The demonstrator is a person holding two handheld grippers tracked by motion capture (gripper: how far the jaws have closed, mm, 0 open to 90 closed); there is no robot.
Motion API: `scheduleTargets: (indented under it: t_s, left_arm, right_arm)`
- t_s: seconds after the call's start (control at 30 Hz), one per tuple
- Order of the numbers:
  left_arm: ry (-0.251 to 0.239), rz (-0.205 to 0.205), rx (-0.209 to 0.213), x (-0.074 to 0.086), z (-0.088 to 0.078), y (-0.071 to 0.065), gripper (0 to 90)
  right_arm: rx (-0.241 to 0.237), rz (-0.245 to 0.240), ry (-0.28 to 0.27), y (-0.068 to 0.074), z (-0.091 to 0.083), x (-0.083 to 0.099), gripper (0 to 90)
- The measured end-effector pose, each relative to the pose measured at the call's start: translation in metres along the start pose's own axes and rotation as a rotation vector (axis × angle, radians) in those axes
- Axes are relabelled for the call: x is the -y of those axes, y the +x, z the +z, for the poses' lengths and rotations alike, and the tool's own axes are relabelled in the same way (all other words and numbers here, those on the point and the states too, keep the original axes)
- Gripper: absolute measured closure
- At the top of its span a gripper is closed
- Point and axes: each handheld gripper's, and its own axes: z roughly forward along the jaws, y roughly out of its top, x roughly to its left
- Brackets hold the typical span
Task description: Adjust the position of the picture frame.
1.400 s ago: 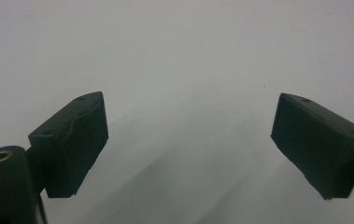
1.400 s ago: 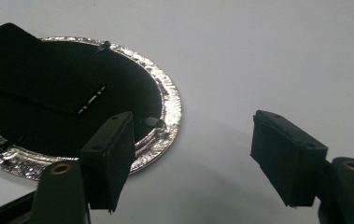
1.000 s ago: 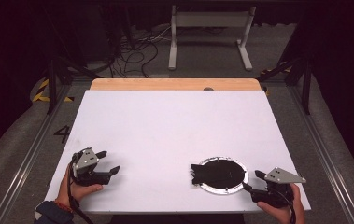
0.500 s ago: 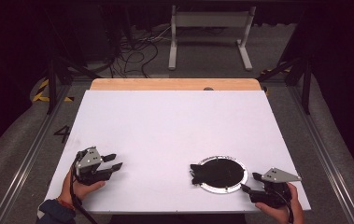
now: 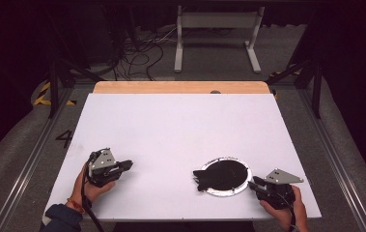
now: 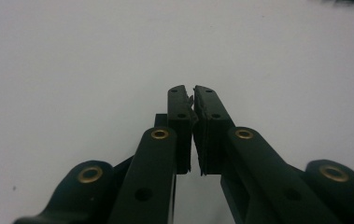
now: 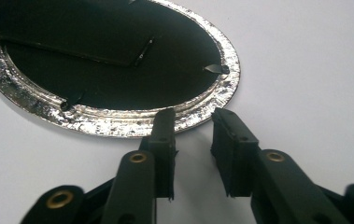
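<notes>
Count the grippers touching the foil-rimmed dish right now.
0. The right gripper sits just short of the foil-rimmed dish at the table's near right, jaws apart with nothing between them. The left gripper is shut over bare table, far left.

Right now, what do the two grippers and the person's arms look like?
Both the left gripper and right gripper are black, each topped by a grey three-cornered plate, with brass-coloured rivets on the jaw arms. A black cable trails from each. The left arm wears a dark blue sleeve and a reddish wristband.
</notes>
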Motion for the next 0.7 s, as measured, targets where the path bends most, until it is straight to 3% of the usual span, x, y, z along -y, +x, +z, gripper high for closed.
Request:
scheduleTargets:
  t_s: [0.17,0.33,0.7]
  left_arm:
    - [0.001,0.026,0.027,-0.012,0.010,-0.003,89.7]
    - [-0.004,0.042,0.052,-0.024,0.022,-0.006,89.9]
    - [0.005,0.098,0.137,-0.053,0.055,-0.026,90.0]
  right_arm:
    - [-0.006,0.001,-0.002,-0.001,0.006,-0.005,77.2]
    - [0.013,-0.023,-0.001,0.003,0.016,-0.015,87.8]
    - [0.011,-0.026,-0.005,0.002,0.040,-0.035,90.0]
